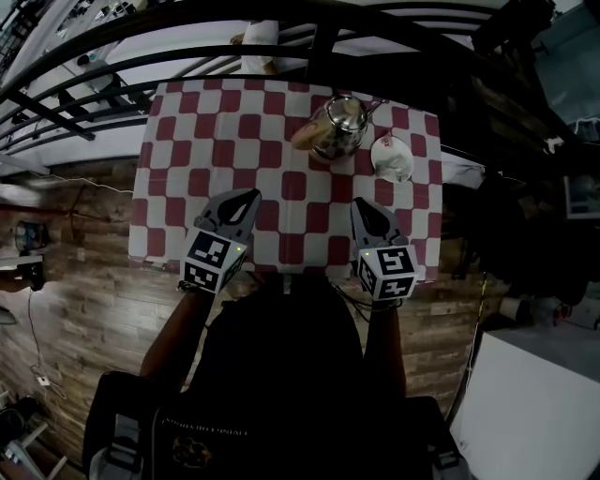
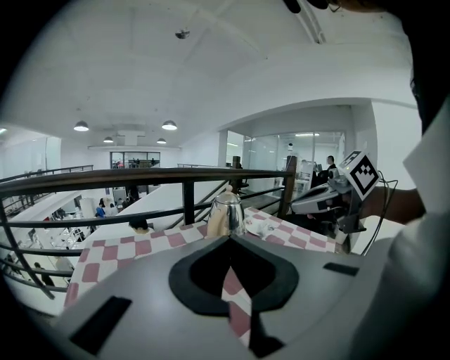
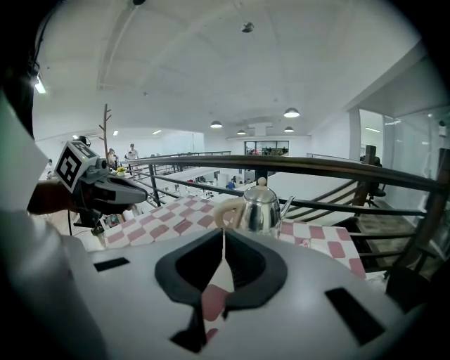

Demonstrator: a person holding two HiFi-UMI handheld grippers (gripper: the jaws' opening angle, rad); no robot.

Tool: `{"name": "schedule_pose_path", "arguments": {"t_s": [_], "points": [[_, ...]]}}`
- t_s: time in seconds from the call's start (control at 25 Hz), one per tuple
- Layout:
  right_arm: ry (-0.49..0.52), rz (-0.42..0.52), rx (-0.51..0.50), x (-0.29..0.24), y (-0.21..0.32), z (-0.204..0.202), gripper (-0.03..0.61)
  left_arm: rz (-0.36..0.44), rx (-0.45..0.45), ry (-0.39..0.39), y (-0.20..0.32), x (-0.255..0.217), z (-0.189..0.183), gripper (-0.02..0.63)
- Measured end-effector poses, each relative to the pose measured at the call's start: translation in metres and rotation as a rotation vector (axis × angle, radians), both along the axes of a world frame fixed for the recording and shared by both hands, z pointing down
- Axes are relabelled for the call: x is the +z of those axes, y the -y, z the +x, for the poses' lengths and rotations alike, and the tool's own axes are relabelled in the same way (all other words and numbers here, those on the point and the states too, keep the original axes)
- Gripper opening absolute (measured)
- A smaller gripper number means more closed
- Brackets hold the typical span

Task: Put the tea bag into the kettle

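Entry: kettle and saucer on the checked tabletop; both my tongs closed, empty.
Steel kettle [image 1: 339, 127], lid on, pale handle to the left, stands toward the far side of the tabletop [image 1: 234, 141], which is covered by a red-and-white checked cloth [image 1: 281, 234]. A white saucer [image 1: 392, 157] sits just beside the kettle on the right. It carries a small pale thing, possibly the tea bag, too small to tell. My left tongs [image 1: 251, 195] and right tongs [image 1: 359, 203] hang over the near half of the tabletop, well apart from the kettle, jaws together, nothing between them. A black railing [image 1: 281, 28] runs beyond the far edge.
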State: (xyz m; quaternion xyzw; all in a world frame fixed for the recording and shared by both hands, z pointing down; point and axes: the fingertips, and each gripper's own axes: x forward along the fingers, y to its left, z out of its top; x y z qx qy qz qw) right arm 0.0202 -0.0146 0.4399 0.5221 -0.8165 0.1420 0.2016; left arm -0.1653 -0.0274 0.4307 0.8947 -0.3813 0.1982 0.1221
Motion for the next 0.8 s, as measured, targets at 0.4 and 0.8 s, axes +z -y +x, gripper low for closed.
{"name": "schedule_pose_path", "arguments": {"t_s": [0.4,0.8], "points": [[0.046,-0.015,-0.038,0.001,-0.012,0.011,0.021,-0.002,-0.035,0.002,-0.018,-0.002,0.013,0.006],[0.062,-0.024,-0.102,-0.005,-0.047,0.045,0.021,-0.003,-0.061,-0.002,-0.057,-0.005,0.054,0.006]]}}
